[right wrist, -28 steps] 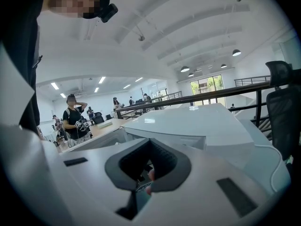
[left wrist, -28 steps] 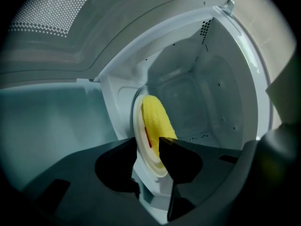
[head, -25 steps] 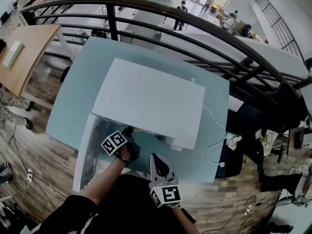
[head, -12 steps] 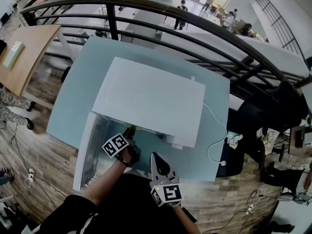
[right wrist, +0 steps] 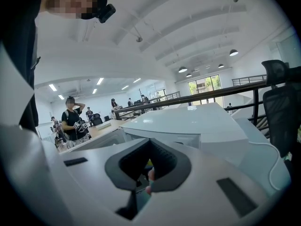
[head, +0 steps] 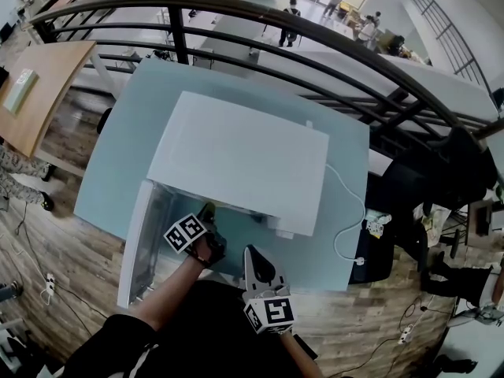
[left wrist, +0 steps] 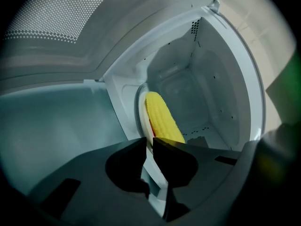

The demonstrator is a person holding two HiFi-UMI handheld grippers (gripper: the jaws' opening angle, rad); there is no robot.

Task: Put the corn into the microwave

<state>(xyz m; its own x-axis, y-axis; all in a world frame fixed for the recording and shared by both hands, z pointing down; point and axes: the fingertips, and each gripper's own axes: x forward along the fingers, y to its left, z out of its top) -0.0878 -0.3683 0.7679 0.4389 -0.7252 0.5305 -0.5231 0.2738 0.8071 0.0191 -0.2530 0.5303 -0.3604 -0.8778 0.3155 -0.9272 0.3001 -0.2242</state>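
Closing just now, down to a slim gap with nothing in it: left gripper [left wrist: 148, 140] jaws. Otherwise hardly any change from the earlier head views, both hands in much the same spots.

Corn [left wrist: 162, 119]: bright yellow, lying on the white plate [left wrist: 141, 109] inside the microwave [left wrist: 188, 93], centre of the left gripper view, just beyond the jaw tips and not between them. Looks let go already, so judged as the tail of the placing step, with the task nearly done. Calls next, probably, for drawing the left gripper straight back out of the cavity without nudging corn or plate. Then perhaps swinging shut the door [head: 135, 246], open at lower left of the head view.

Right gripper [head: 250, 254]: jaws together, holding nothing, low centre of the head view, just short of the microwave front.

Around that: teal table [head: 118, 132] under the microwave, white cable [head: 362, 205] trailing off its right side.

Hard to make out: corn's near end, covered by a jaw tip in the left gripper view, so cannot tell whether touching or just apart. Corn and left jaw tips hidden in the head view under the microwave's top. Small pink and yellow-green bits glimpsed through the right gripper's own recess, too small to name.
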